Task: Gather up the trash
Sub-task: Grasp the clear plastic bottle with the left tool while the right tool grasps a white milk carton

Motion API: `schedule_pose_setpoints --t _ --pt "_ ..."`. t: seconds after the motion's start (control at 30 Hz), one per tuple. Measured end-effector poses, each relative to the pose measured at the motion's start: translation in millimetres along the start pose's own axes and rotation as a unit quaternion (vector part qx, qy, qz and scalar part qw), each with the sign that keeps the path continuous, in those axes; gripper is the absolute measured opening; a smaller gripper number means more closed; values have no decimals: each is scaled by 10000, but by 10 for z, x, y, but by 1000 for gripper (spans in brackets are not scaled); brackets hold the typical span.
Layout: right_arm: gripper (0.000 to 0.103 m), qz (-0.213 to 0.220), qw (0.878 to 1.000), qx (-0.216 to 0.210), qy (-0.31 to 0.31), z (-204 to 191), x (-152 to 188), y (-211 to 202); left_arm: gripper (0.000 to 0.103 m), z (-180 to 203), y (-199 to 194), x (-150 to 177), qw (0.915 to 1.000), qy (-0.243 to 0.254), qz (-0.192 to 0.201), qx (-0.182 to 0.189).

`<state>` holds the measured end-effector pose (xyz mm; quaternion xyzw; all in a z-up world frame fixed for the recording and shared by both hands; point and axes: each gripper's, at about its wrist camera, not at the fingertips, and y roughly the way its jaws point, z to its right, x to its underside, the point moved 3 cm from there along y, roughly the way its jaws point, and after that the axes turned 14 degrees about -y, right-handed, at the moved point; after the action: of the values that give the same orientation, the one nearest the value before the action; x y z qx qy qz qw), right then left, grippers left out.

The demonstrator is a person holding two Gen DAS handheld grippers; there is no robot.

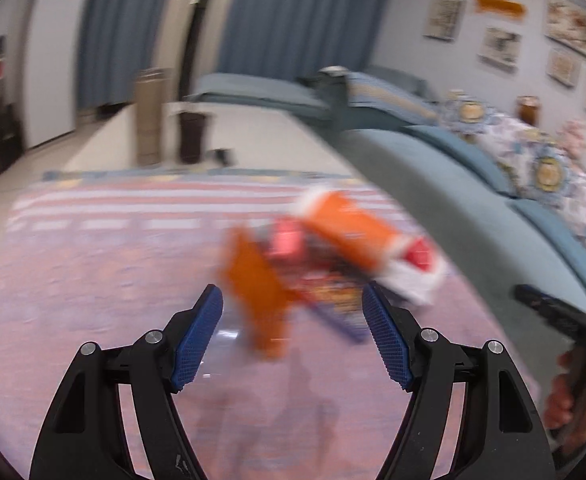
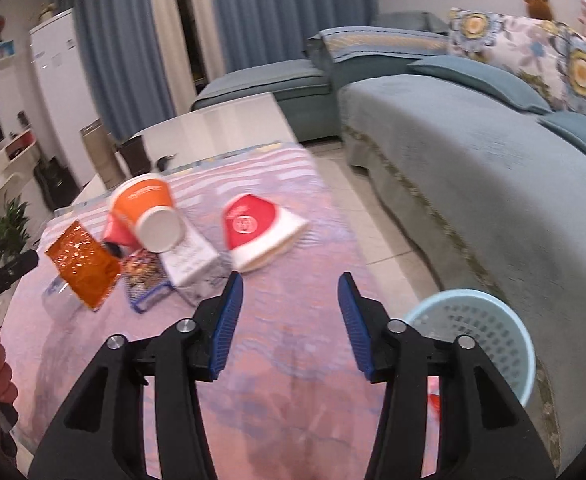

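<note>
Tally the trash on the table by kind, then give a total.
Paper cups: 2, orange cup and red cup
Snack wrappers: 2, orange wrapper and colourful wrapper
White carton: 1
Pink item, kind unclear: 1
Total: 6

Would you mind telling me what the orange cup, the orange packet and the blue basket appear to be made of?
Orange cup lying on its side: probably paper, matte with a white base. Orange snack packet: likely plastic film, glossy with crinkled glints. Pale blue round basket: moulded plastic, judging by its perforated wall.
</note>
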<state>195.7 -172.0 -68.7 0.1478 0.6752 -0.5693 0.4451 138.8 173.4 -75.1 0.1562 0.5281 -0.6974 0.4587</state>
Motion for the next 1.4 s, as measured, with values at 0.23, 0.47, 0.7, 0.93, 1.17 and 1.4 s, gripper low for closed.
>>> schedule_pose_setpoints --t 0.23,0.47,0.7,0.93,1.17,1.4 --pt "48 -228 9980 -429 -405 -461 -202 447 69 -490 379 -49 9974 -148 -653 -281" --pt "48 -543 9944 -505 -757 -681 -261 881 68 -519 741 37 9926 36 -1207 -160" --pt "56 -703 9933 -592 -706 -700 -279 1131 68 -376 924 66 9897 390 -1353 -253" --pt "58 -818 9896 -769 -896 -852 -342 1239 66 -462 855 136 9881 317 -1507 -32" --pt "61 -934 9868 -770 -1074 -941 -325 1198 65 -585 628 178 9890 245 -1458 -49" --pt "67 -1116 9831 -714 -1263 -1008 -280 1255 60 -522 844 118 9872 223 -1542 -332"
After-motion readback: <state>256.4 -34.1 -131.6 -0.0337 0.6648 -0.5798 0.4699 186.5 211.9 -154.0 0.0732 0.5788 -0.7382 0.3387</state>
